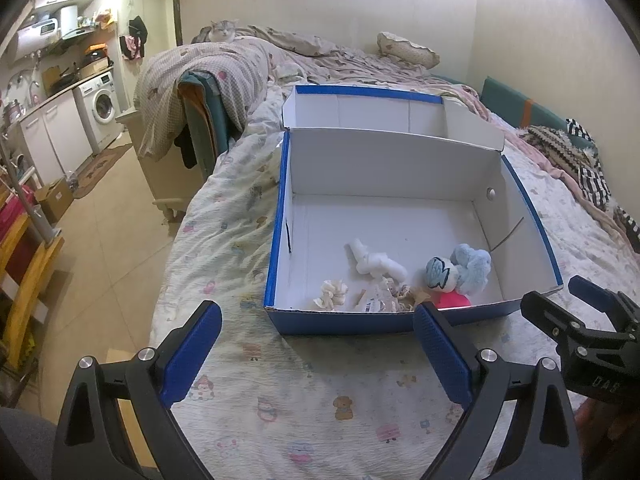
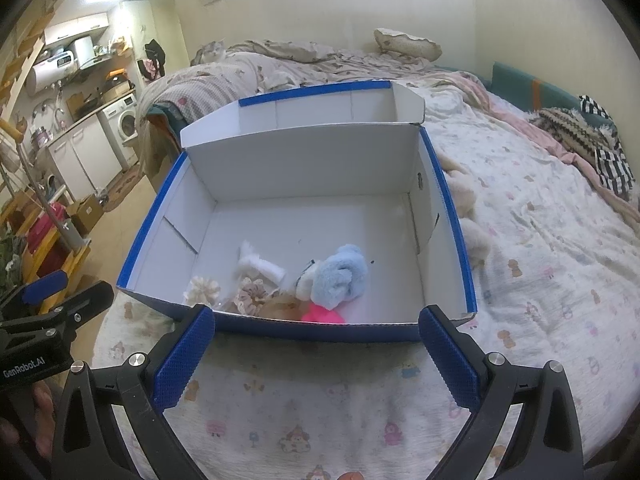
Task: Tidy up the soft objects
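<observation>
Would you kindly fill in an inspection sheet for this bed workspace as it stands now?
Surface: bed with cartoon-print sheet.
Job's things: open blue-and-white cardboard box holds light-blue plush toy, white knotted cloth, cream scrunchies, pink item.
Clutter: cream fluffy pieces beside box; striped knitwear.
Grippers: left gripper and right gripper open, empty.
Cables: nothing seen.
Surroundings: cat, washing machine.

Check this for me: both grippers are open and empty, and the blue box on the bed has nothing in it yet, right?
Not quite. Both the left gripper and right gripper are open and empty, but the blue box already holds soft toys, including a light blue plush. The right wrist view shows this.
</observation>
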`<move>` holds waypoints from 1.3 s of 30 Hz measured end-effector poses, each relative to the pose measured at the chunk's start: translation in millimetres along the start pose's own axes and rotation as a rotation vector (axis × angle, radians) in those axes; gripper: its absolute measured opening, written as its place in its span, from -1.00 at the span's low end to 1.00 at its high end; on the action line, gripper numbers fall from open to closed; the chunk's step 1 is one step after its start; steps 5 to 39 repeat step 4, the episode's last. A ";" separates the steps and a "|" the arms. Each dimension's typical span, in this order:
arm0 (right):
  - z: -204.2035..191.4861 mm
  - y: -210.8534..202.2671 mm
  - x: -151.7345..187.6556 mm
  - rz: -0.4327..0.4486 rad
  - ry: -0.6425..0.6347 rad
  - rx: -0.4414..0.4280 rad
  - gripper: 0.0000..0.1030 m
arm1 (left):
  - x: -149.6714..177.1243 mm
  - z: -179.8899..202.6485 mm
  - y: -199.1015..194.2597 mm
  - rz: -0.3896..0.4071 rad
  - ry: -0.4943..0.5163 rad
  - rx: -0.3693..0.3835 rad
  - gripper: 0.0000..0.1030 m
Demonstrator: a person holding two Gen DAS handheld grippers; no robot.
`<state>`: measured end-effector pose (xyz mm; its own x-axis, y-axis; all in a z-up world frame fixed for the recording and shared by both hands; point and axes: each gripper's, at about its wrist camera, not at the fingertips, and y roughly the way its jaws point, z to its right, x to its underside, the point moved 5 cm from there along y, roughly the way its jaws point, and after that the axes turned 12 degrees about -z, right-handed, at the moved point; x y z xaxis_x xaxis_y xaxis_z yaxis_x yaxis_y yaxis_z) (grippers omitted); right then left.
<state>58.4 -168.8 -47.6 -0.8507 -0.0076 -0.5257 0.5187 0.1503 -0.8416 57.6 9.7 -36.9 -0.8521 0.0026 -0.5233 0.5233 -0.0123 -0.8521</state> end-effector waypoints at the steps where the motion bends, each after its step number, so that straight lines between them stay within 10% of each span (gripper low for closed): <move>1: -0.1 -0.1 0.0 -0.001 -0.003 0.001 1.00 | -0.4 -0.4 -0.1 -0.001 0.000 0.001 0.86; 39: -0.4 0.5 0.3 0.000 -0.006 0.002 1.00 | -0.7 -0.6 0.3 -0.004 0.000 0.004 0.86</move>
